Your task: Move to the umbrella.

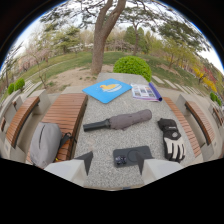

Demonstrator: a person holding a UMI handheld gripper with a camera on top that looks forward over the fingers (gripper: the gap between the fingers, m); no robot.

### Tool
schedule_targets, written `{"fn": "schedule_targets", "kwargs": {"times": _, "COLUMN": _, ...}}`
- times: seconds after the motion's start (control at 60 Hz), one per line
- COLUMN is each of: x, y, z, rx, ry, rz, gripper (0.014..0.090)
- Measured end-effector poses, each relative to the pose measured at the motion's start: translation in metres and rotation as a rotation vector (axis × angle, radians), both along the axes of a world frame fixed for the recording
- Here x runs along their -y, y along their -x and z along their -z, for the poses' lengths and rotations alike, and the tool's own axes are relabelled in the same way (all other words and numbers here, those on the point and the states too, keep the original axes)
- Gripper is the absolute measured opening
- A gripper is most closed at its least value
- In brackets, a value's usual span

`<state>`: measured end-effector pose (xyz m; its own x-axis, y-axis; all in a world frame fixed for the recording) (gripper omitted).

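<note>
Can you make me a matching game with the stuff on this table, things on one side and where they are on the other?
Things:
1. umbrella
2. phone
3. glove
4. blue mat

Places:
A. at the far end of the table, toward the tree
B. just ahead of the gripper, between its open fingers
C. lying across the middle of the table
D. near the table's right edge, beside the phone

Pairs: 1-C, 2-B, 3-D, 4-A
</note>
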<state>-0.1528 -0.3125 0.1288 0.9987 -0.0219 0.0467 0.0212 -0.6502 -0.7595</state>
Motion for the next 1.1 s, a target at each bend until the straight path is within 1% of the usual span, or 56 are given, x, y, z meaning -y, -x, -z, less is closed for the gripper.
{"fn": "schedule_targets", "kwargs": {"times": 0.15, "x": -0.038, "y": -0.02, "z": 0.013, "rx": 0.006, "ry": 0.003, "rz": -0.012, "gripper": 0.0845}}
{"fn": "schedule_targets", "kwargs": {"times": 0.45, "x": -0.132, "y": -0.062, "z": 0.058, "rx": 0.022, "ry": 0.019, "rz": -0.032, "gripper": 0.0845}}
{"fn": "schedule_targets", "kwargs": {"times": 0.667, "x": -0.188, "y": -0.077, "z": 0.09, "rx": 0.028, "ry": 0.028, "rz": -0.054, "gripper": 0.0844}}
{"fn": "schedule_targets", "kwargs": {"times": 0.733, "x": -0.199, "y": -0.078, "z": 0.099, "rx": 0.026, "ry": 0.036, "rz": -0.063, "gripper": 0.0843}}
{"fn": "schedule_targets", "kwargs": {"times": 0.783, "x": -0.204, "y": -0.075, "z": 0.101, "rx": 0.011, "ry": 0.034, "rz": -0.073, "gripper": 0.0828}}
{"fn": "schedule_targets", "kwargs": {"times": 0.867, "x": -0.216, "y": -0.074, "z": 0.098, "rx": -0.003, "ry": 0.021, "rz": -0.084, "gripper": 0.0846}}
{"fn": "schedule_targets", "kwargs": {"times": 1.1, "x": -0.218, "y": -0.073, "z": 0.099, "rx": -0.009, "ry": 0.039, "rz": -0.094, "gripper": 0.0843}}
